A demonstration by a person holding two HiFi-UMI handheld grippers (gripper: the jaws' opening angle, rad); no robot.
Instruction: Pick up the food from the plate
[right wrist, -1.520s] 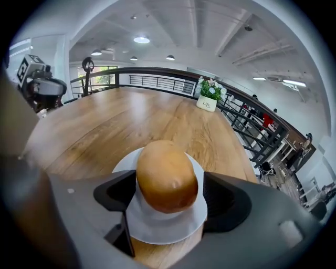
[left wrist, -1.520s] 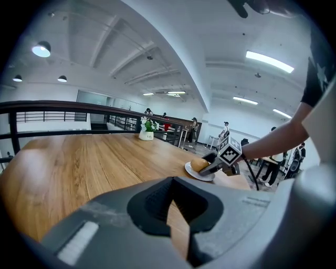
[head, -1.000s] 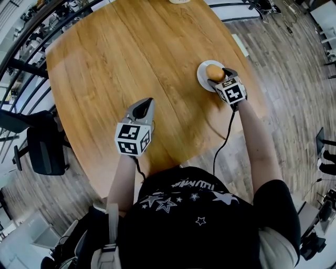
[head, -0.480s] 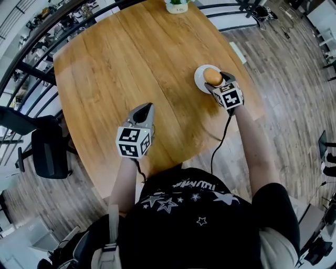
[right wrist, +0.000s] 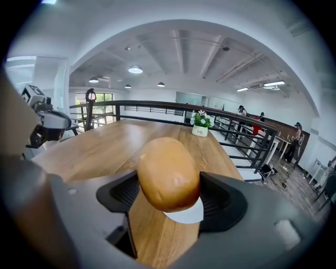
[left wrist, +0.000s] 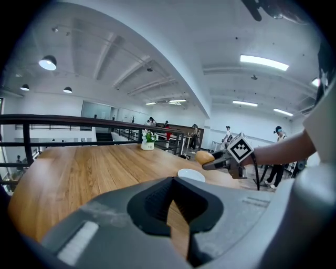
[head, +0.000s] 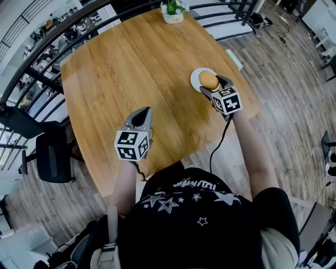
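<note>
Nearest, at 6 o'clock of the wooden table (head: 115,63), the left gripper (head: 142,112) is held above the boards with its jaws brought together and nothing between them. Farther out, at 3 o'clock, the right gripper (head: 212,84) is clamped on the one bread roll (head: 208,79), which is gripped across its sides by both pads. The roll is oval; its long axis is laid along the gripper's own line and is pointed toward 11 o'clock in the head view. It is held in the air, clear of the single white plate (head: 196,75), which is seen just beneath it. One potted plant (head: 172,10) is set at the table's far edge, at 12 o'clock. Counted: two grippers, one roll, one plate, one plant
</note>
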